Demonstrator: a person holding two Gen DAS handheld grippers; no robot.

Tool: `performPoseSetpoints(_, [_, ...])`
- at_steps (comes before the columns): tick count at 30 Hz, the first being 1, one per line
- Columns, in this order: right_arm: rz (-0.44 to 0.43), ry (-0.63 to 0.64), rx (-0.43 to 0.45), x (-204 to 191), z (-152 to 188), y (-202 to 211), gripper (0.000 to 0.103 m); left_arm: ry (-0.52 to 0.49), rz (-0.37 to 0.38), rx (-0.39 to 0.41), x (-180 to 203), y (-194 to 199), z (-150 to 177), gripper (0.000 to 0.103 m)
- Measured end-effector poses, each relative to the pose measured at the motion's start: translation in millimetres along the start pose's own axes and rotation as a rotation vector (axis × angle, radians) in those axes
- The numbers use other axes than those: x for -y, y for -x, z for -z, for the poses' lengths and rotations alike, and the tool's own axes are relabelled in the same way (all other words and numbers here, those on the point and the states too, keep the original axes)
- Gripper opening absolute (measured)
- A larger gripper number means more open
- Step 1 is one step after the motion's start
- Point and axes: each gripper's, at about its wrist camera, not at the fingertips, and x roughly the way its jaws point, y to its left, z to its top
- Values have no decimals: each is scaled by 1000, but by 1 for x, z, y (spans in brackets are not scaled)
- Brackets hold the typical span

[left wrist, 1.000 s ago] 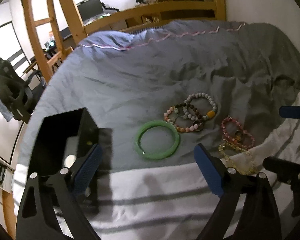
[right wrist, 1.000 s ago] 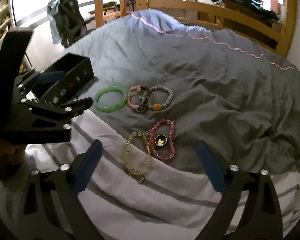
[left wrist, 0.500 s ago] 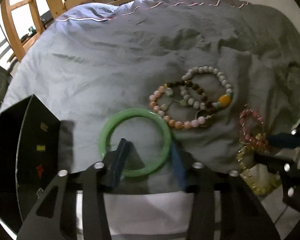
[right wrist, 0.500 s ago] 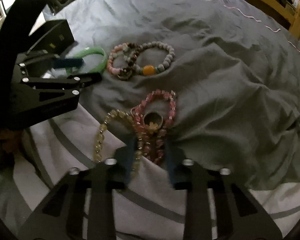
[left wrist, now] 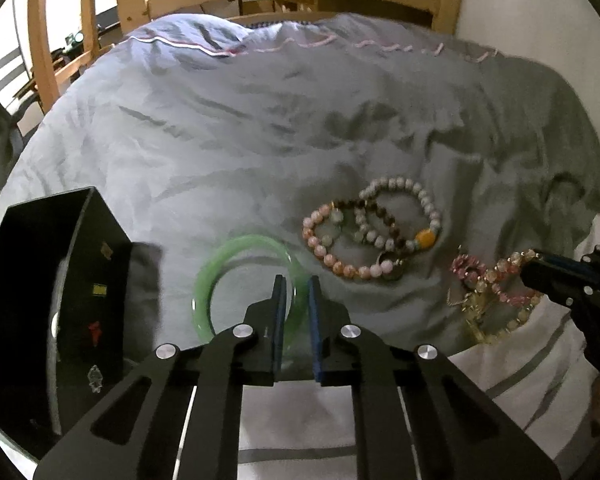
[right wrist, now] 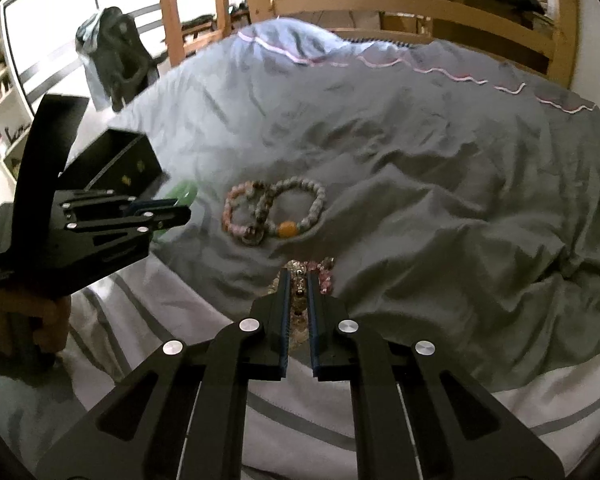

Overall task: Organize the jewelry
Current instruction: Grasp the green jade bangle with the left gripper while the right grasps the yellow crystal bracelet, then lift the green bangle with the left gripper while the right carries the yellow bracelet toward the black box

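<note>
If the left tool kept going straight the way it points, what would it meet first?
The green bangle is already between the closing left tool's fingers; beyond it, probably the grey blanket, then perhaps the bead bracelets, though depth is unclear.

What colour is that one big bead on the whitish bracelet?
Amber-orange. The big bead on the whitish bracelet shows best in the left wrist view.

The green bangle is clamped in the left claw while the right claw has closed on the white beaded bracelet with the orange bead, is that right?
Not quite. The left claw is closing on the green bangle, its rim between the pads, but the right claw has shut on the pink and yellow bracelets, as the right wrist view shows. The white beaded bracelet with the orange bead lies untouched on the grey duvet.
</note>
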Motion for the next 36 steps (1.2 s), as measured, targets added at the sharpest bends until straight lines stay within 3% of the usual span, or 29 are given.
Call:
performPoseSetpoints(6, [-47,-46,120,6,-8,16,9,20,30,28,1,13,-3,10])
performPoseSetpoints(14, [-61,-48,203,3,-12,31,9,37,75,55,0,30,-1,11])
performPoseSetpoints(19, [-130,-89,240,10,-12,41,9,46,100,75,1,42,2,11])
performPoseSetpoints(28, [-293,-222,225,29,-13,38,9,39,112,89,5,49,3,12])
performPoseSetpoints(36, [-266,-224,165,26,-10,26,10,38,109,89,5,49,3,12])
